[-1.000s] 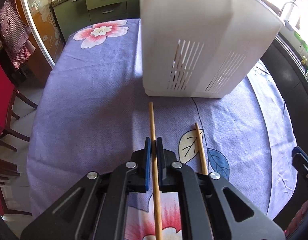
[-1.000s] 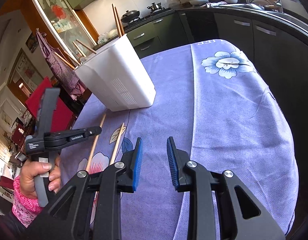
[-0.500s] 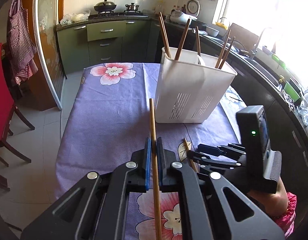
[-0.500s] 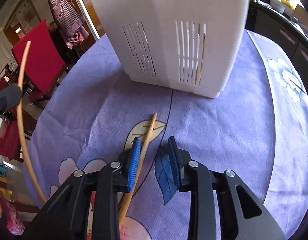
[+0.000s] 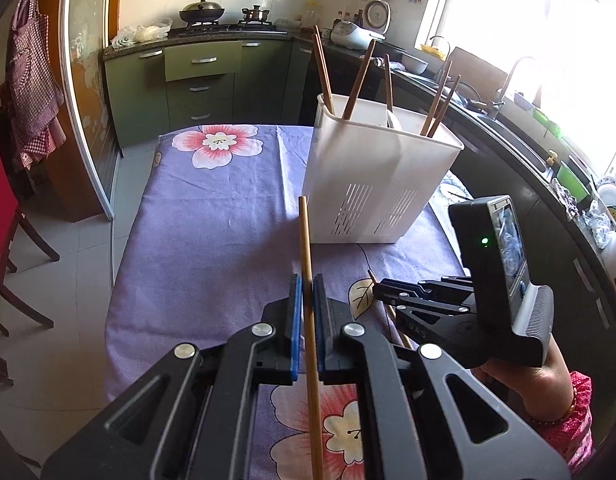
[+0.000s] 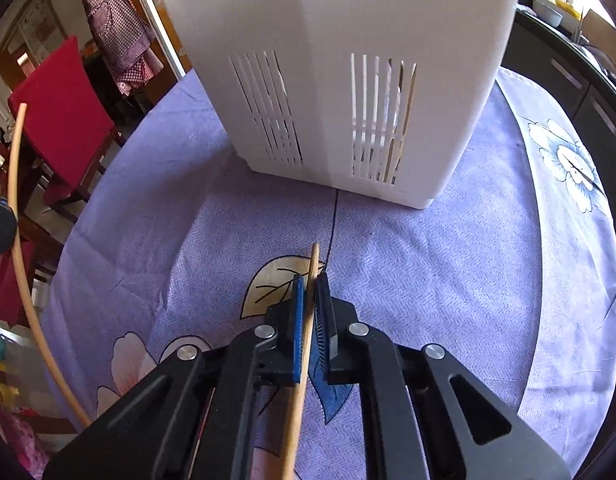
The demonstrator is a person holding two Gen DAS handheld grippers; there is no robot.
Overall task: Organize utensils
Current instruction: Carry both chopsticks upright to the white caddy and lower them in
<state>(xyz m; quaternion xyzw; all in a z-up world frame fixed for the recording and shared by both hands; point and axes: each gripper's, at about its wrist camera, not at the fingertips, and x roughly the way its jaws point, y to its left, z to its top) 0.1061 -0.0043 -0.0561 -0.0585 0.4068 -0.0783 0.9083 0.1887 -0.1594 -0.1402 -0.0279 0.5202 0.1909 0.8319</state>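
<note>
Well advanced: several chopsticks standing in white holder (image 5: 371,184) on table (image 5: 212,240); left gripper (image 5: 304,312) fingers pinching one chopstick (image 5: 306,240), right gripper (image 6: 309,312) fingers just closed on last chopstick (image 6: 312,264), apparently not yet lifted; both still to deposit.

- This was a home kitchen with a dining table (image 5: 212,240) under a purple flowered cloth.
- Green drawer cabinets (image 5: 200,84) lined the wall.
- A lidded wok (image 5: 202,10) sat on the stove, a rice cooker (image 5: 357,36) on the counter.
- A tap (image 5: 511,76) stood by the bright window.
- A checked apron (image 5: 32,80) hung near a red chair (image 6: 64,112).
</note>
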